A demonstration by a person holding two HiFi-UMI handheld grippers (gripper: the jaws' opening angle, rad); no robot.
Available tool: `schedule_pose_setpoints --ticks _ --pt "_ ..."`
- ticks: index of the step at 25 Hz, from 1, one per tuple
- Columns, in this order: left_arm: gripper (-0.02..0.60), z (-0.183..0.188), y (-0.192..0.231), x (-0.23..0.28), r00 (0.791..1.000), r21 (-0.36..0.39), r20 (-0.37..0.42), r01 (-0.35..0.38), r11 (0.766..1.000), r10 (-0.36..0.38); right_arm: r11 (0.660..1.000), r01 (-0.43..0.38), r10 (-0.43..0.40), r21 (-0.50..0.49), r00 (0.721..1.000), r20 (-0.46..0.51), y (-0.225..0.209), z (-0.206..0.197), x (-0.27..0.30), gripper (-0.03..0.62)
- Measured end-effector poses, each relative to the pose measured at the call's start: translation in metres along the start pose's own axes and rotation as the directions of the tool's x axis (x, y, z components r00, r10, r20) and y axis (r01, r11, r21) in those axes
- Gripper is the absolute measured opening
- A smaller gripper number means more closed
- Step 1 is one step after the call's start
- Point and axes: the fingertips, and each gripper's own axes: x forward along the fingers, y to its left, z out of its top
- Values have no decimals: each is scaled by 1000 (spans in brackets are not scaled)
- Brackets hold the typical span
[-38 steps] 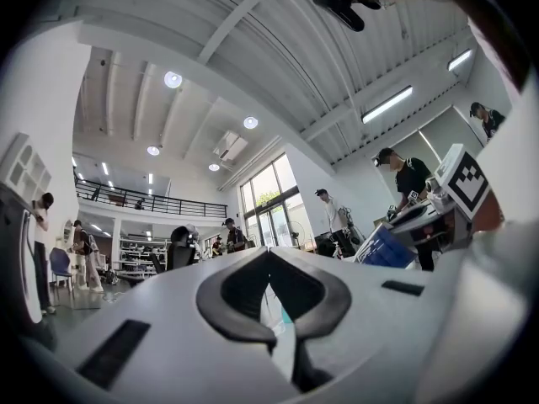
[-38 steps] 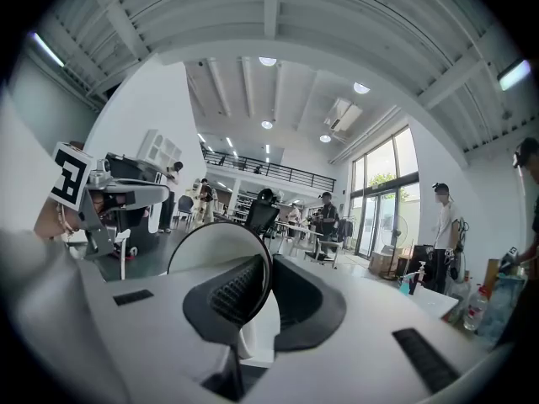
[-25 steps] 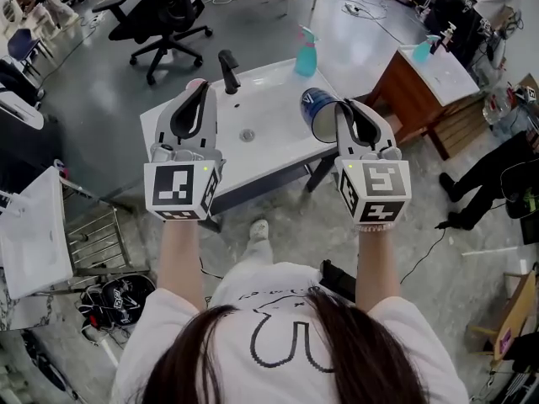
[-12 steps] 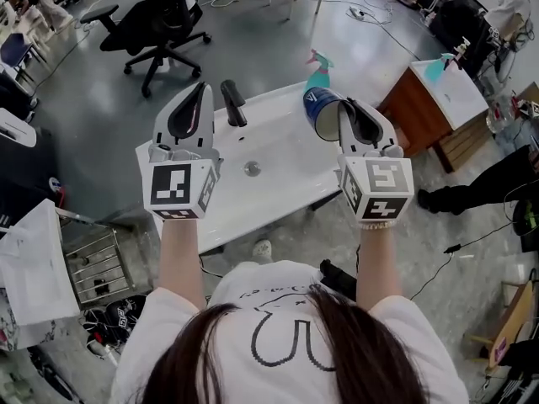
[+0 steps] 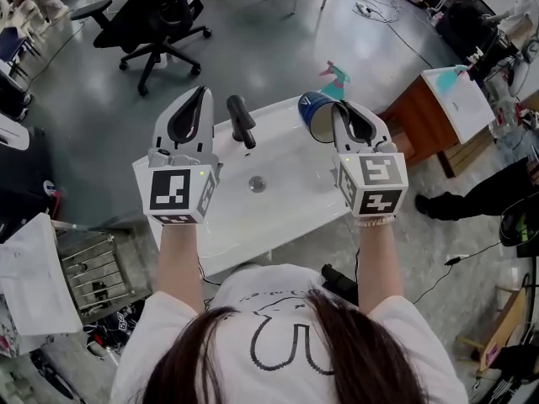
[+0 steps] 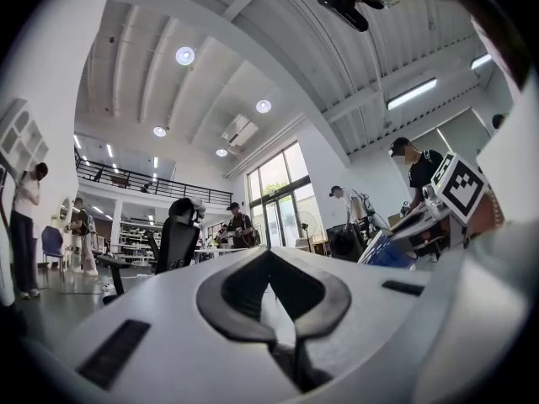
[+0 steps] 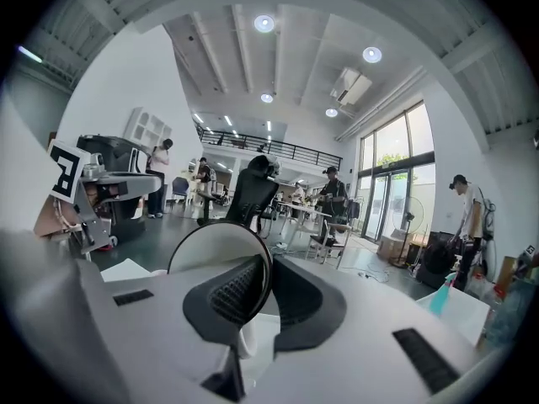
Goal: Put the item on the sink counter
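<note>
One second has brought the sink counter (image 5: 290,162) further under me, so the blue cup (image 5: 312,113), pinched at its rim in my right gripper (image 5: 338,110) above the frame's centre, can soon go down; my left gripper (image 5: 196,96) is pressed together, empty.

The person is stretching the bare left forearm (image 5: 180,259) and right forearm (image 5: 378,259) forward, side by side. The white left two-jaw gripper (image 5: 199,96) is holding its black jaws together, empty. The white right two-jaw gripper (image 5: 340,109) is pinching the rim of a blue cup (image 5: 314,113).
</note>
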Motion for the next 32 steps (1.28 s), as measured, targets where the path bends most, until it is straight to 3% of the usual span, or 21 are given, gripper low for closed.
schedule_pose_setpoints --ticks 5,9,12,17,24,32 --pt "9 -16 7 8 1000 -11 -22 -2 1000 1 998 -51 54 34 995 -89 5 -22 34 57" --pt "9 -25 10 12 999 -18 -36 -10 1000 10 994 -110 107 -11 982 -156 12 -34 57 57" --pt "9 -33 11 15 998 -23 -54 -24 999 22 985 -158 142 -62 967 -212 18 -45 72 57" --pt "9 -46 10 23 995 -25 -84 -51 998 49 974 -222 196 -50 933 -303 17 -74 98 57" --pt "9 -55 14 38 988 -4 -115 -108 994 106 944 -327 308 28 852 -424 16 -113 139 57" --pt "9 -61 14 50 977 23 -138 -158 987 160 891 -453 393 25 744 -541 25 -143 178 57"
